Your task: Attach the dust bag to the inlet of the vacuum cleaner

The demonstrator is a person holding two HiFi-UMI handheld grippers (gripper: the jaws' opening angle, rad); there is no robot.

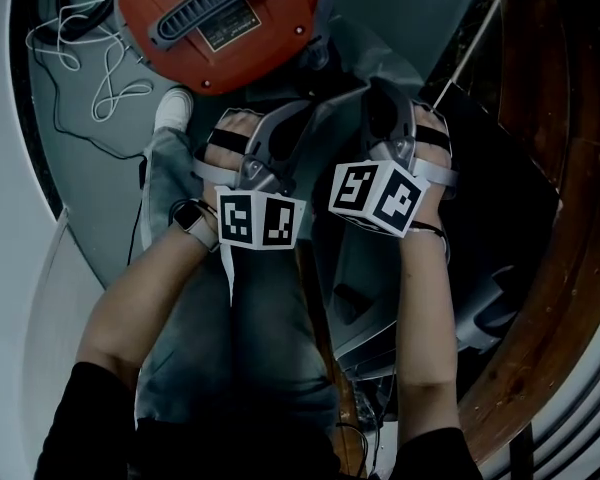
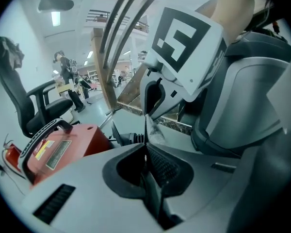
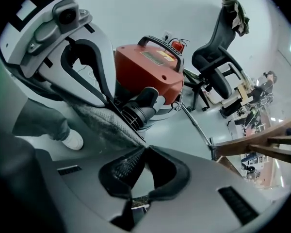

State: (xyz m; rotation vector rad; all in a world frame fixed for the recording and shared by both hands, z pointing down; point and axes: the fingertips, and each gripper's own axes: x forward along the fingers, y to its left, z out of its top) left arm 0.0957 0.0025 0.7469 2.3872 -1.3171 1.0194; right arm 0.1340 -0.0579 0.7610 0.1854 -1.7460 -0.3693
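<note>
Head view: left tool [image 1: 298, 118] and right tool [image 1: 380, 103] side by side, both tilted downward above a leg in jeans [image 1: 230, 308]. Ahead of their tips, on the floor, the red vacuum cleaner [image 1: 215, 8], with a thin white cable [image 1: 105, 63] looped off to the left tool's side. Hard to make out the dust bag here in the dark gap between the tools.

Left gripper view: jaws pressed together on a thin edge of the grey, speckled dust bag [image 2: 156, 131], which rises straight out of the tips. Just beyond that edge, the right tool's marker cube [image 2: 184, 45], very near. Forward and to the left of the tips, the vacuum cleaner's red body and black handle.

Right gripper view: jaws nearly together, pinching the bag's lower edge at the tips. From there, cloth stretched taut up and to the left, ending at the left tool's jaws. Just behind the cloth and ahead of the tips, the black ribbed inlet [image 3: 136, 111] on the vacuum cleaner; contact between bag and inlet unclear. Left of the cloth, a white shoe [image 3: 72, 140].
</note>
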